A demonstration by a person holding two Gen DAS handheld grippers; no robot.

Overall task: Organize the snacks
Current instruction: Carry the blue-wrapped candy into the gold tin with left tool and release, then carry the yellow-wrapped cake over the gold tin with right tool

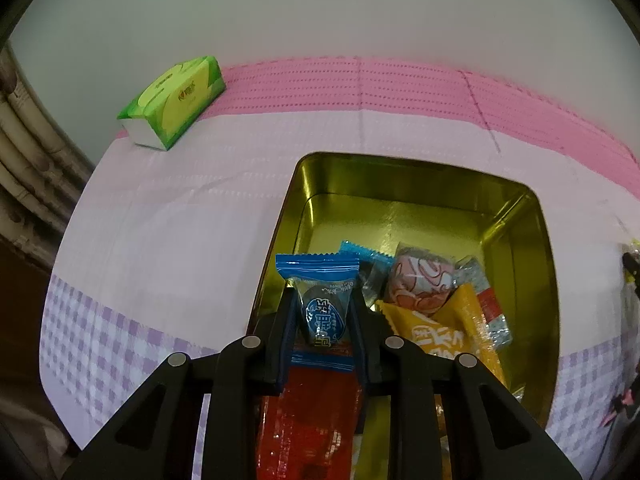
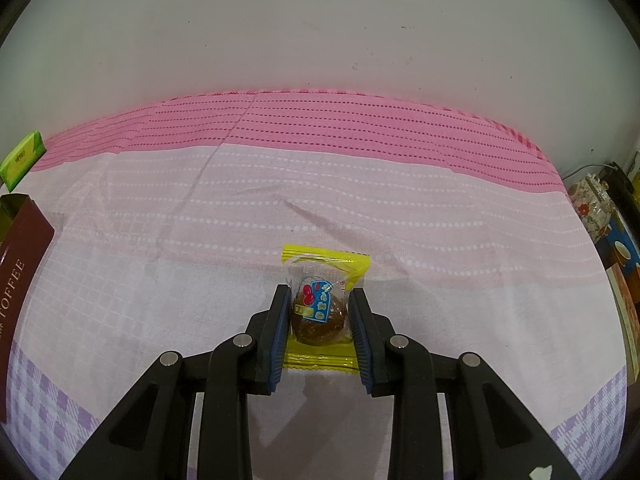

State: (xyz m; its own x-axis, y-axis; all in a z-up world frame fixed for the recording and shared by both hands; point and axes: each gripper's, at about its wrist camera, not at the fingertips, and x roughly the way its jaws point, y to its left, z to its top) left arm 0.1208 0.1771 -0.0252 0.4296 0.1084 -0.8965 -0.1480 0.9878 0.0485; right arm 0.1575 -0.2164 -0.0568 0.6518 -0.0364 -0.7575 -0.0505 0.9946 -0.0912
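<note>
1. Left-wrist view: the blue-wrapped snack (image 1: 325, 308) sits pinched between the pads of the left gripper (image 1: 322, 300), held over the near left corner of the gold tin (image 1: 516, 216), above the snacks already lying there.
2. Inside the tin, against its near wall, lie a second blue packet (image 1: 362, 254), a pink-and-white wrapped sweet (image 1: 420, 280), an orange-yellow packet (image 1: 444, 328), a clear wrapper with a red patch (image 1: 490, 304) and a long red packet (image 1: 312, 412) directly under the held snack. The far half of the tin floor is bare metal.
3. Right-wrist view: the right gripper (image 2: 320, 312) is closed on a yellow-edged packet (image 2: 322, 308) holding a round brown sweet. The packet seems to be at or just above the tablecloth (image 2: 360, 208), well to the right of the tin; whether it is lifted clear cannot be told.
4. Only the tin's maroon outer wall (image 2: 20, 264), lettered "TOFFEE", shows in this view, at the left edge.
5. Beyond the tin's far left corner a green tissue pack (image 1: 176, 100) lies on the cloth, near the wall; it is not a snack and looks like no part of the job.
6. Judged progress: several snacks are in the tin, and the blue one needs only a release to join them. The yellow-edged packet has yet to be carried across to the tin. No other loose snack shows clearly on the cloth, so the sorting appears close to its end.
</note>
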